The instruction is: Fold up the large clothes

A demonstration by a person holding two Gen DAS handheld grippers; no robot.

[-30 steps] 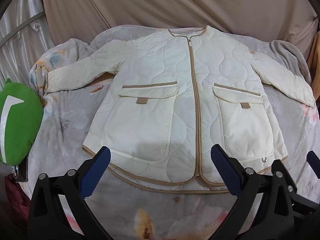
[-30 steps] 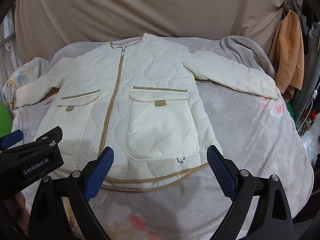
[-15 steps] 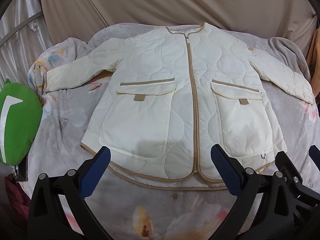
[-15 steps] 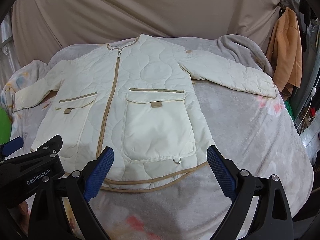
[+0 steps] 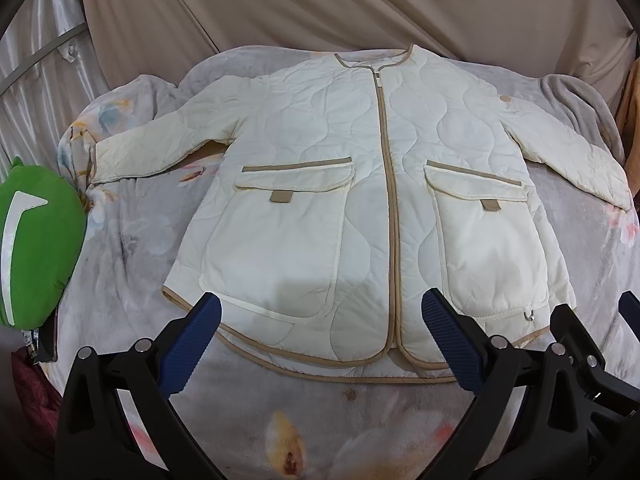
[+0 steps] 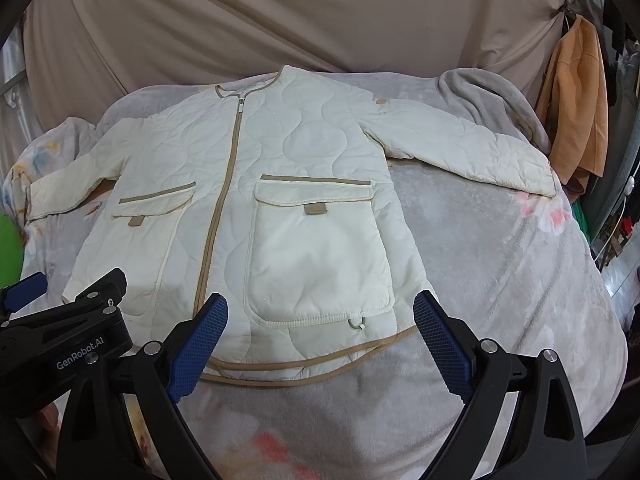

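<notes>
Both tools, left tool (image 5: 320, 336) and right tool (image 6: 320, 336), gape empty above the spread jacket (image 5: 360, 200).

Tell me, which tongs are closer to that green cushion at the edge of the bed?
Left. The left tongs hover open over the jacket's hem, with the green cushion just off their left side. The right tongs sit farther right.

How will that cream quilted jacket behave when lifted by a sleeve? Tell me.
The jacket will probably sag and drape, since it lies limp and flat on the blanket. Its puffy quilting suggests it is light but bulky. The smooth-looking shell may slip in the open right gripper.
</notes>
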